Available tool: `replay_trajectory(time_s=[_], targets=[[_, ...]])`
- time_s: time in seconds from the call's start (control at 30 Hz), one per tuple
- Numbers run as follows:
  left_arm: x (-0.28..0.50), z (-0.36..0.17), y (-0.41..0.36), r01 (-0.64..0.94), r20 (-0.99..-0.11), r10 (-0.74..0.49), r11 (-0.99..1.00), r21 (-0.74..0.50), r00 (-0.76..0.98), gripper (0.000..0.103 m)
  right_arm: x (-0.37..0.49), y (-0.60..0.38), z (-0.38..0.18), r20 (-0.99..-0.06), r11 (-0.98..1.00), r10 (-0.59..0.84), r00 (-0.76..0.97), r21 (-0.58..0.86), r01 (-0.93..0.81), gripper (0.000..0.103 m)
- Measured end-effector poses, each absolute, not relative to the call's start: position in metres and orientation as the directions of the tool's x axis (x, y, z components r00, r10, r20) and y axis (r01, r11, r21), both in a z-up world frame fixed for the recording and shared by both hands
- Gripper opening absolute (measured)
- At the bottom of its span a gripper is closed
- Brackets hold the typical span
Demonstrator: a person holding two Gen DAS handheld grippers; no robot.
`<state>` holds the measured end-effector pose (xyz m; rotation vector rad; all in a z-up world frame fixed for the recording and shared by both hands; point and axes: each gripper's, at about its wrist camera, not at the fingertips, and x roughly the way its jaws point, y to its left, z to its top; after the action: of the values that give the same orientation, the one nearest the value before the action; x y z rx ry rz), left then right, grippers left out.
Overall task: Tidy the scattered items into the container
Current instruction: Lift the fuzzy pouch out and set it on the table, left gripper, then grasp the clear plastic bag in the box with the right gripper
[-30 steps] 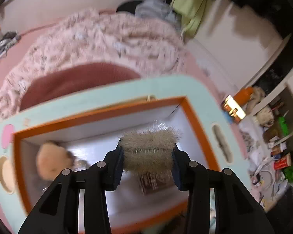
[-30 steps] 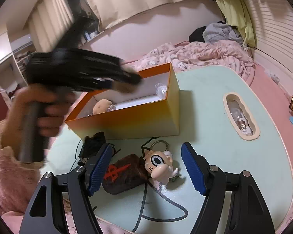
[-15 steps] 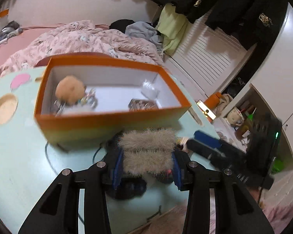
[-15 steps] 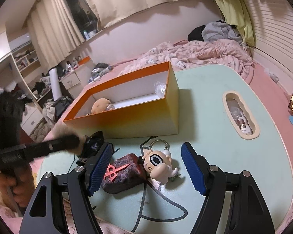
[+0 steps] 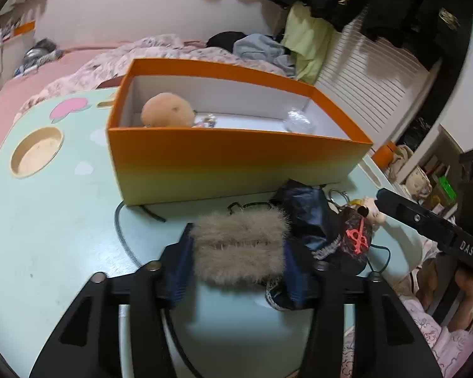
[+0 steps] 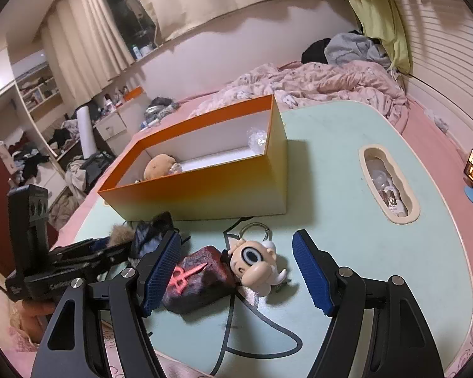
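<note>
Three loose things lie on my side of the orange box [image 6: 205, 186]: a dark red pouch [image 6: 197, 280], a big-eyed figure keychain [image 6: 257, 263] touching it, and a crumpled dark blue bag [image 5: 309, 217] just beside them on the pale green table [image 6: 347, 220]. I judge the pouch soft and light, best pinched across its short sides, and the figure hard and smooth, so safer taken at the head than by the ring. My right gripper [image 6: 238, 272] stands spread wide around both. My left gripper [image 5: 238, 253], low over the table, pinches a furry tan piece [image 5: 239, 249].
</note>
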<state>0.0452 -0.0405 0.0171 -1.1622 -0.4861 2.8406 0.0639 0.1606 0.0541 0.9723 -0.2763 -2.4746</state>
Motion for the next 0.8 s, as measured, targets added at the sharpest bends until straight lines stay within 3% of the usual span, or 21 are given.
replay_trajectory(time_s=[0.07, 0.23, 0.33, 0.5, 0.63, 0.7, 0.77, 0.8], targets=[[0.048, 0.016, -0.038, 0.097, -0.676, 0.132, -0.952, -0.29, -0.725, 0.081, 0.063, 0.159, 0.054, -0.594, -0.873, -0.488, -0.639, 0.341, 0.35, 0.073], [0.052, 0.016, -0.035, 0.125, -0.669, 0.094, -0.954, -0.272, -0.737, 0.081, 0.064, 0.16, 0.054, -0.592, -0.875, -0.484, -0.645, 0.335, 0.349, 0.073], [0.059, 0.017, -0.029, 0.173, -0.661, 0.011, -0.962, -0.212, -0.75, 0.081, 0.064, 0.162, 0.055, -0.586, -0.875, -0.484, -0.65, 0.338, 0.347, 0.073], [0.085, 0.038, -0.015, 0.186, -0.538, -0.089, -0.974, -0.129, -0.838, 0.081, 0.067, 0.162, 0.062, -0.569, -0.877, -0.481, -0.667, 0.321, 0.358, 0.073], [0.088, 0.039, -0.011, 0.184, -0.524, -0.107, -0.978, -0.098, -0.845, 0.081, 0.058, 0.155, 0.082, -0.562, -0.875, -0.481, -0.673, 0.263, 0.406, 0.073], [0.086, 0.037, -0.012, 0.179, -0.535, -0.101, -0.979, -0.097, -0.839, 0.081, 0.045, 0.147, 0.104, -0.564, -0.873, -0.472, -0.678, 0.192, 0.448, 0.063], [0.085, 0.037, -0.012, 0.18, -0.538, -0.099, -0.978, -0.101, -0.837, 0.081, 0.022, 0.135, 0.126, -0.602, -0.872, -0.427, -0.675, 0.076, 0.484, 0.042], [0.084, 0.037, -0.012, 0.18, -0.54, -0.096, -0.978, -0.106, -0.836, 0.081, 0.007, 0.124, 0.133, -0.642, -0.862, -0.395, -0.657, 0.01, 0.507, 0.042]])
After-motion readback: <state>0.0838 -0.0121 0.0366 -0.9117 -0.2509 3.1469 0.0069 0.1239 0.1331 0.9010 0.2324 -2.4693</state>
